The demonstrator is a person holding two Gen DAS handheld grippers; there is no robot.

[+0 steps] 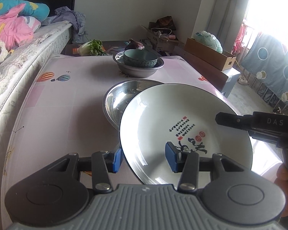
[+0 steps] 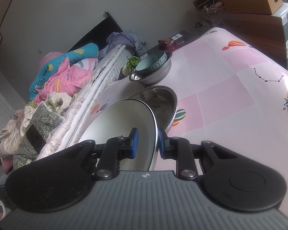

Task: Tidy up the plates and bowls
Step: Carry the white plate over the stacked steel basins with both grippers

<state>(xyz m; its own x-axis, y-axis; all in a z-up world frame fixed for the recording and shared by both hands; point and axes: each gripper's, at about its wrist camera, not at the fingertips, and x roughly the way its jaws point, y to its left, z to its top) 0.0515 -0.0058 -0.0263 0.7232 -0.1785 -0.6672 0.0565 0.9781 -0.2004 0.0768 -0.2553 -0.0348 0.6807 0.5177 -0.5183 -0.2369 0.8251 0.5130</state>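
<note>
A white plate (image 1: 163, 115) with black calligraphy and a dark rim hangs tilted over an empty steel basin (image 1: 115, 99). My left gripper (image 1: 145, 158) is shut on its near rim, one blue pad outside the rim and one on the inner face. My right gripper (image 1: 220, 118) comes in from the right onto the far rim. In the right wrist view the plate (image 2: 124, 118) stands edge-on between the pads of the right gripper (image 2: 148, 143), which is shut on it, with the steel basin (image 2: 163, 99) just behind. Farther back a teal bowl (image 1: 140, 58) sits inside a second steel basin (image 1: 140, 71).
The table (image 1: 67, 105) wears a pink cloth with balloon prints. A bed (image 1: 19, 44) piled with bedding runs along its left side. Leafy greens (image 1: 92, 47) and a purple vegetable (image 1: 134, 45) lie past the far edge. A cardboard box (image 1: 211, 55) stands at the right.
</note>
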